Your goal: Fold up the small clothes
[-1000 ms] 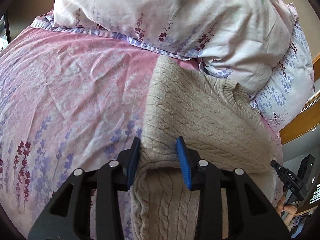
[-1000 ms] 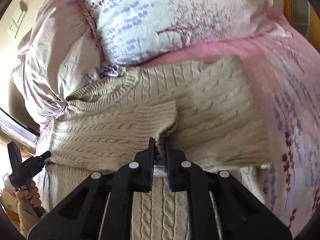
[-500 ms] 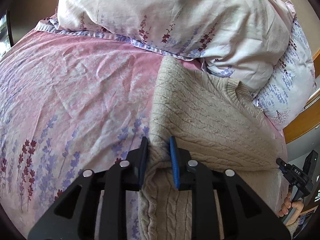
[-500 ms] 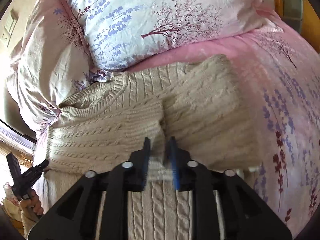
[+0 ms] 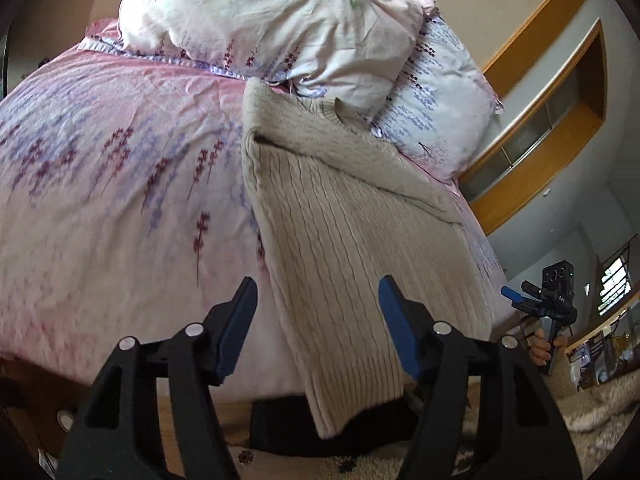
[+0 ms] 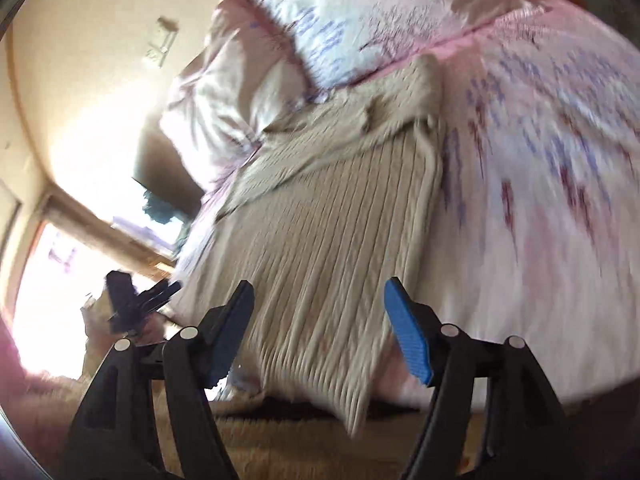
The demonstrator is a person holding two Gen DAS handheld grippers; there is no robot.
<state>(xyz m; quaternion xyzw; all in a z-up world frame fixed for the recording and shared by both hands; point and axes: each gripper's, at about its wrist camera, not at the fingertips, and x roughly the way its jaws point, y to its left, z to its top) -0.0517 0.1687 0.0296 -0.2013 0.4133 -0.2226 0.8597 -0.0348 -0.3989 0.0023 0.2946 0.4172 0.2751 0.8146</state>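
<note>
A beige cable-knit sweater (image 5: pixel 344 208) lies on the pink floral bedspread (image 5: pixel 112 184), its neck towards the pillows, both sleeves folded in across the chest, its hem hanging over the bed's front edge. My left gripper (image 5: pixel 316 296) hovers above the hem with its jaws opening; the knit lies below the gap and the blue pads do not touch it. In the blurred right wrist view the same sweater (image 6: pixel 332 240) runs down between the fingers of my right gripper (image 6: pixel 318 300), whose jaws are also opening clear of the cloth. Each gripper shows at the edge of the other's view.
Two floral pillows (image 5: pixel 280 20) are stacked at the head of the bed. A wooden frame (image 5: pixel 536 140) lines the wall to the right. Below the bed edge lie a dark strip (image 5: pixel 332 432) and a shaggy rug (image 6: pixel 280 448). A person's hand (image 5: pixel 544 348) holds the right gripper.
Both grippers let go of the folded sleeves and opened wide. Both pulled back from the chest of the sweater to the hem at the bed's front edge.
</note>
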